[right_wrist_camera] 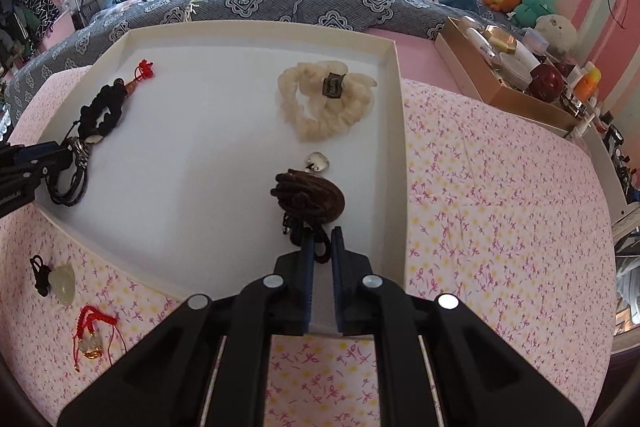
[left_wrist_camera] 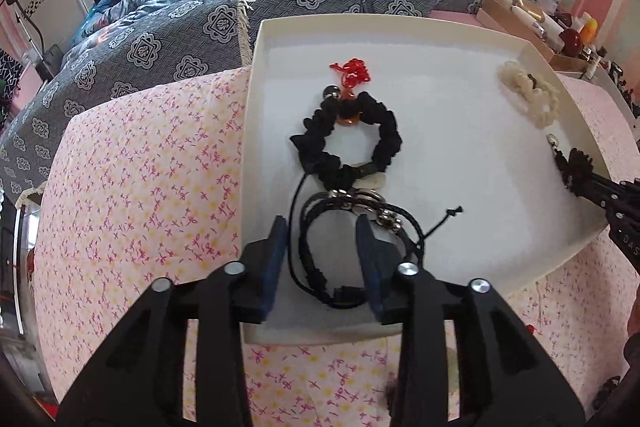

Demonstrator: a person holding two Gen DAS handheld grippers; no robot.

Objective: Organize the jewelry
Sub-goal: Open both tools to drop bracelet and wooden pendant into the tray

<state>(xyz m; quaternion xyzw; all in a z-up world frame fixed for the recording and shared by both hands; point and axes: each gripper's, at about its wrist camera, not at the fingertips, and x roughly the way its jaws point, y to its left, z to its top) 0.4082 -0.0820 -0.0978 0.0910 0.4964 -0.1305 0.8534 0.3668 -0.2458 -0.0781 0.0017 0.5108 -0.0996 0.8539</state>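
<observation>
Your left hand-held gripper stands part-way open over the near edge of the white tray, its blue pads clear on either side of the black cord bracelet, which lies on the tray floor rather than hanging from you; that gap reads as a release, the piece set down just below the black beaded bracelet with the red tassel so the dark pieces line up along one side. Your right hand-held gripper is nearly closed, pinching the dark cord of the brown carved pendant, and the pendant itself rests on the tray with a small silver charm just beyond it. You hold it by the cord, probably because the cord is the thin, easy part to nip. The cream beaded bracelet occupies the far corner, well apart from the dark group. Outside the tray, on the flowered cloth covering the tabletop, a pale jade pendant and a red-corded charm wait, so the sorting looks unfinished.
</observation>
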